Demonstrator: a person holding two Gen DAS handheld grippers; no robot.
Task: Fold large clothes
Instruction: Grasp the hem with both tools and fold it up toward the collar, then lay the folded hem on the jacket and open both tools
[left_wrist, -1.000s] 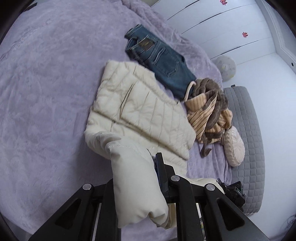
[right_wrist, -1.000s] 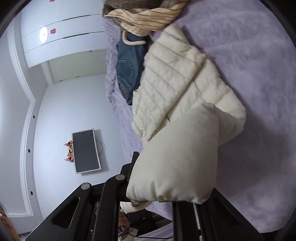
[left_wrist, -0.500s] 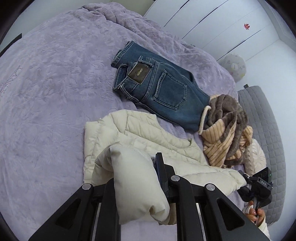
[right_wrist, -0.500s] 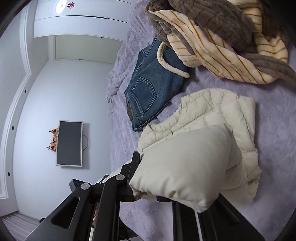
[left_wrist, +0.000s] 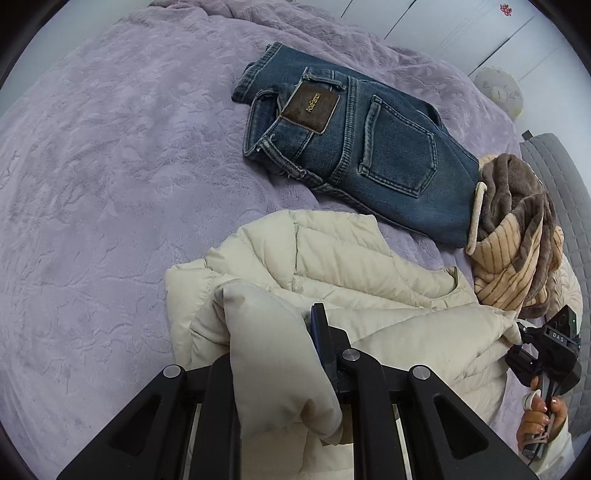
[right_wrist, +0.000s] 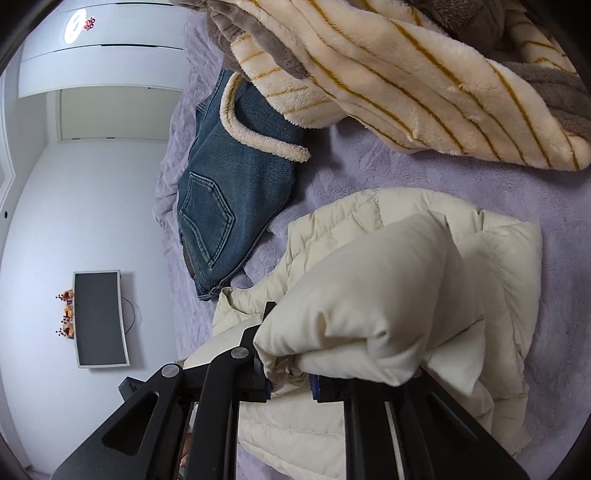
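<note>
A cream quilted puffer jacket (left_wrist: 332, 266) lies on the purple bedspread (left_wrist: 110, 184). My left gripper (left_wrist: 280, 354) is shut on one puffy corner of it, which bulges over the fingers. My right gripper (right_wrist: 291, 373) is shut on another bunched corner of the same jacket (right_wrist: 406, 295). The right gripper also shows at the right edge of the left wrist view (left_wrist: 543, 354), held by a hand. Both held corners are folded over the part of the jacket that lies flat.
Folded blue jeans (left_wrist: 362, 155) lie just beyond the jacket. A striped cream and brown fleece garment (left_wrist: 517, 236) is heaped to the right, and shows close up in the right wrist view (right_wrist: 406, 74). A grey quilted headboard (left_wrist: 554, 166) stands at the right.
Both grippers have carried the held jacket edge forward over the rest of the jacket, toward the jeans and the fleece. The jacket now looks shorter and doubled.
</note>
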